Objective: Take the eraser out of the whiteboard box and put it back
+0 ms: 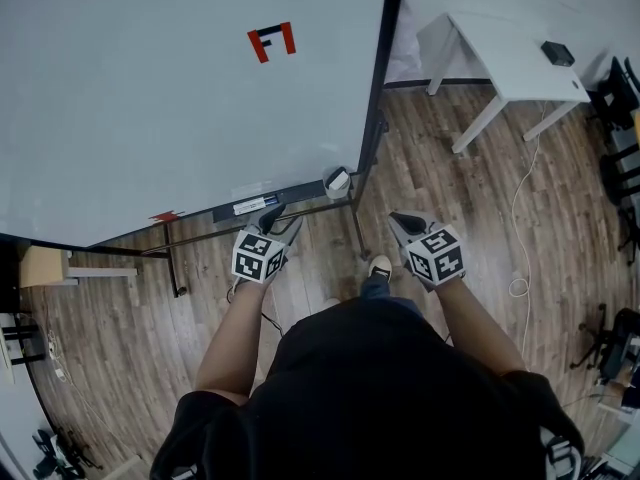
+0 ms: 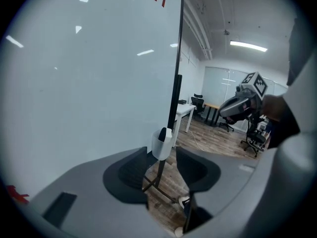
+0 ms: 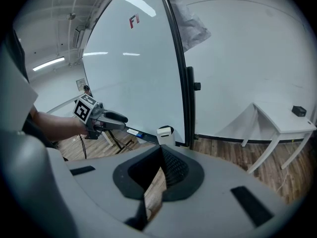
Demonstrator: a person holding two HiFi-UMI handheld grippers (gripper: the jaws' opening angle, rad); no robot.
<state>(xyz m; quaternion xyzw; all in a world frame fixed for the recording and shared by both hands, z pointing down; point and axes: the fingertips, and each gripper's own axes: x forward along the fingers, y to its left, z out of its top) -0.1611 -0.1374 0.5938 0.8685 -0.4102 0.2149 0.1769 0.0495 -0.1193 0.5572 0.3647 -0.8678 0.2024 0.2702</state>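
1. Eraser [image 2: 162, 134], a dark block, stands upright in the small white whiteboard box [image 2: 160, 149] with its top poking above the rim. Neither gripper touches it.
2. Nearest, the left gripper [image 1: 280, 220] has its jaws moderately apart and holds nothing. In its own view the box shows through the gap, beyond the fingertips.
3. The right gripper [image 1: 403, 220] is held well apart from the left, over the brown wooden plank floor [image 1: 440, 188]. Its jaw tips meet, a thin wedge of floor shows behind them, and it grips nothing.
4. The box hangs at the lower corner of the large white whiteboard [image 1: 150, 98], by its black edge post, at the end of the narrow dark marker tray [image 1: 250, 206].
5. Farther off, a white worktop [image 1: 510, 63] stands by the wall and carries a small black object [image 1: 557, 53].
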